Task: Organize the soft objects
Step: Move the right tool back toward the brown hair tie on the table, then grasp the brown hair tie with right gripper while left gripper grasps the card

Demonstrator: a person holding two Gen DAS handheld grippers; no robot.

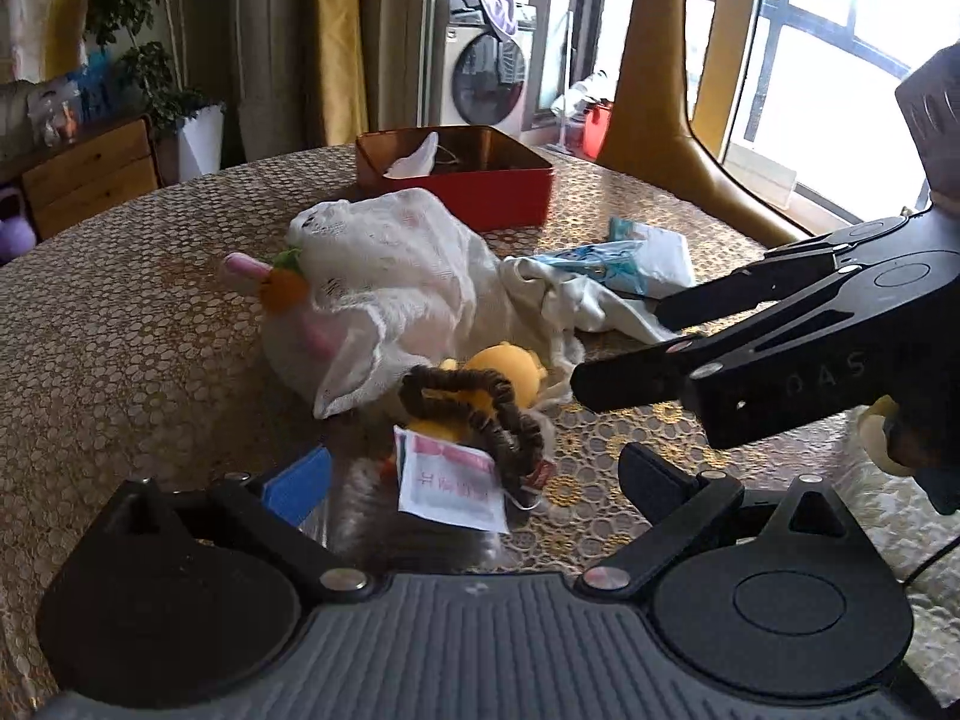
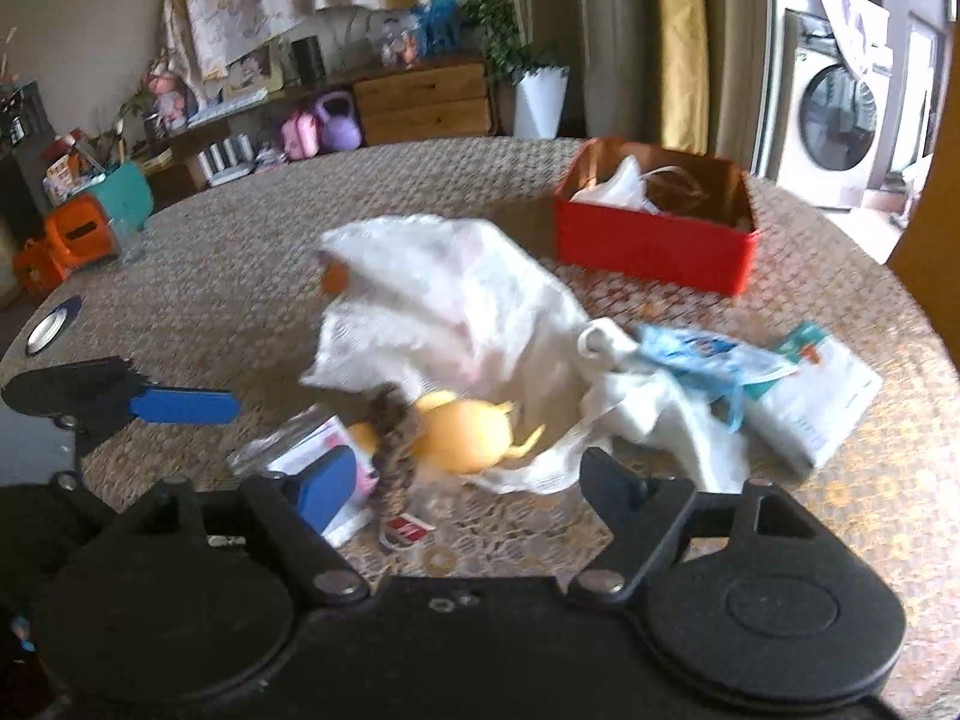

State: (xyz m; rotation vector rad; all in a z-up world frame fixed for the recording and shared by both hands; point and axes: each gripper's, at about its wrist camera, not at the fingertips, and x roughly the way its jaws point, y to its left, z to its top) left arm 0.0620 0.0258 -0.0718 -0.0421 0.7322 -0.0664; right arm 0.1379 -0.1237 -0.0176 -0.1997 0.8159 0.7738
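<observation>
A white mesh bag (image 1: 384, 294) (image 2: 444, 300) lies mid-table with a pink plush and its orange carrot (image 1: 282, 291) poking out. In front of it sit a yellow plush (image 1: 510, 369) (image 2: 468, 438), a brown braided hair tie (image 1: 480, 414) (image 2: 393, 444) and a clear packet with a pink-and-white label (image 1: 447, 489). My left gripper (image 1: 474, 480) stands wide open just before the packet, touching nothing. My right gripper (image 2: 474, 480) (image 1: 618, 348) is open too, close to the yellow plush on its right, its pads off it. A white cloth (image 1: 576, 300) (image 2: 660, 420) lies to the right.
A red tin box (image 1: 456, 174) (image 2: 654, 240) holding white tissue stands at the back of the round table (image 1: 120, 330). Blue-and-white packets (image 1: 636, 258) (image 2: 780, 378) lie right of the cloth. A golden chair back (image 1: 660, 90) rises behind the table. A roll of tape (image 2: 51, 324) rests at the left edge.
</observation>
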